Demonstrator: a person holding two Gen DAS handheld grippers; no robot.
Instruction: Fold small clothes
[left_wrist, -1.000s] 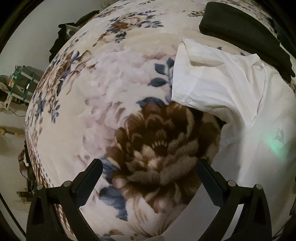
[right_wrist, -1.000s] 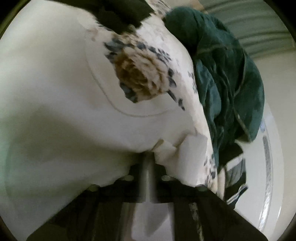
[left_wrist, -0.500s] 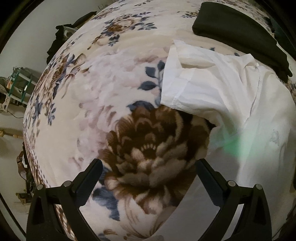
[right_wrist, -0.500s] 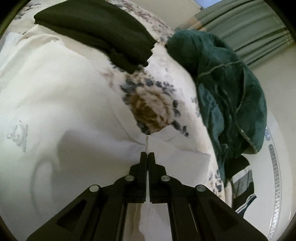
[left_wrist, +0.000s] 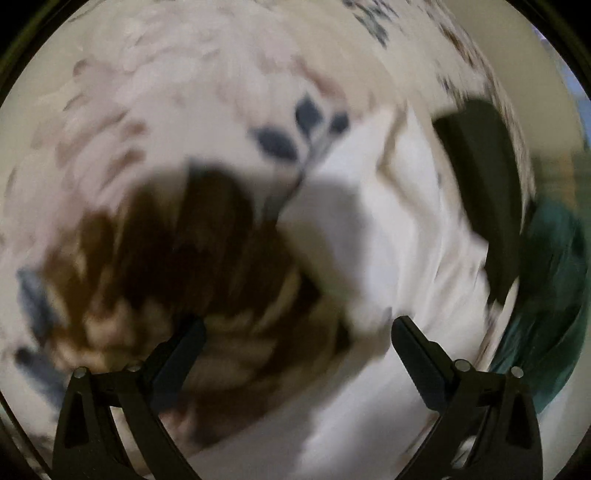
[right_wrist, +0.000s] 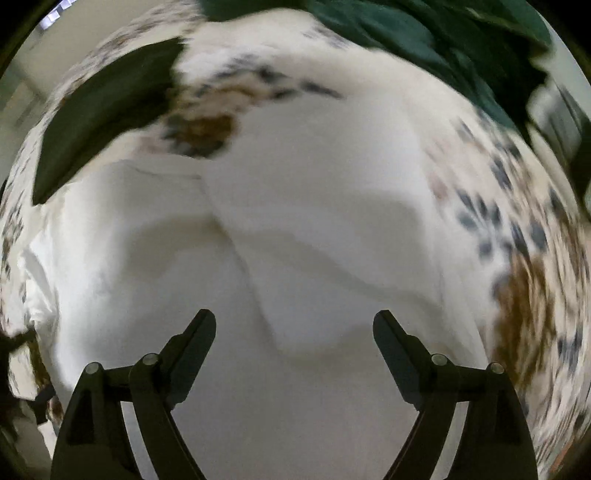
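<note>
Here the right gripper (right_wrist: 294, 325), jaws just sprung wide and empty, hangs over the white shirt (right_wrist: 314, 206); left gripper (left_wrist: 297, 330) is spread empty beside its blurred sleeve edge.

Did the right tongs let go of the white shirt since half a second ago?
Yes. The right tongs have just been opening and now stand wide above the white shirt, off the hem they pinched beside the floral blanket.
</note>
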